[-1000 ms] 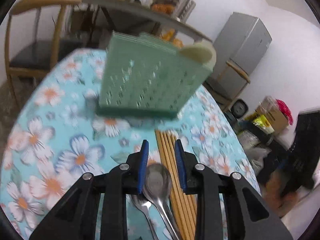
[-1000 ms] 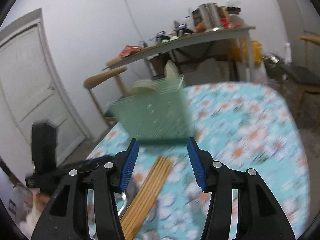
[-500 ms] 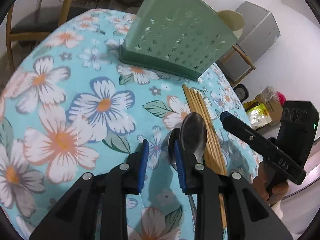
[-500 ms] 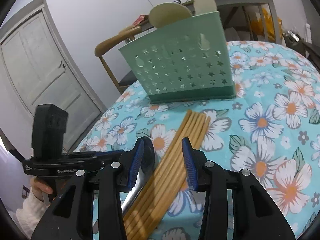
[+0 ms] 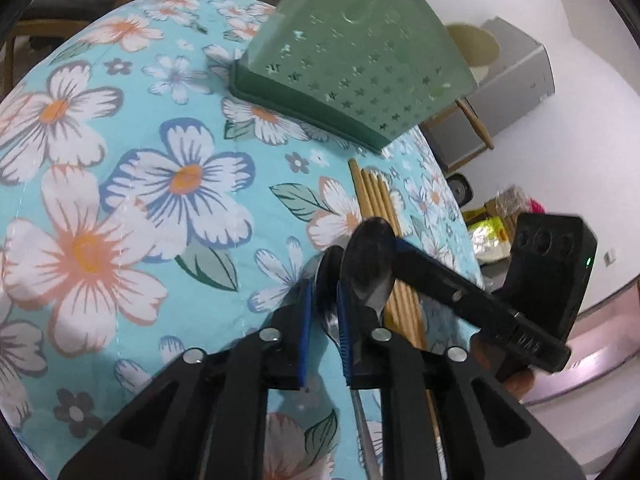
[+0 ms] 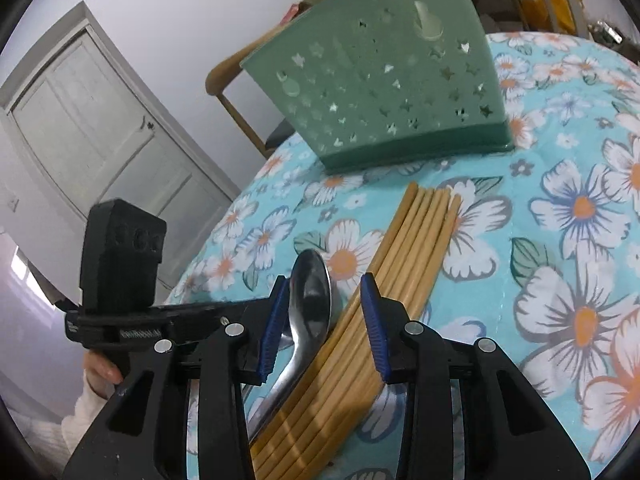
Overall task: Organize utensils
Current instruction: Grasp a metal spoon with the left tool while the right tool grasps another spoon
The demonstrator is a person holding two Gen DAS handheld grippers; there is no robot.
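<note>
Floral tablecloth (image 6: 580, 208), upright green holder (image 6: 384, 92)

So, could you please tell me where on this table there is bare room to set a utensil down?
The floral cloth is free left of the spoons, up to the green holder. Cloth right of the chopsticks is also free. It is crowded where spoons, chopsticks and both grippers meet.

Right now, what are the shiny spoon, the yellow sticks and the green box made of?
Spoon: probably polished steel, mirror-like reflections. Sticks: likely bamboo or wood, matte tan chopsticks. Green box: looks like matte moulded plastic, with punched star holes.
</note>
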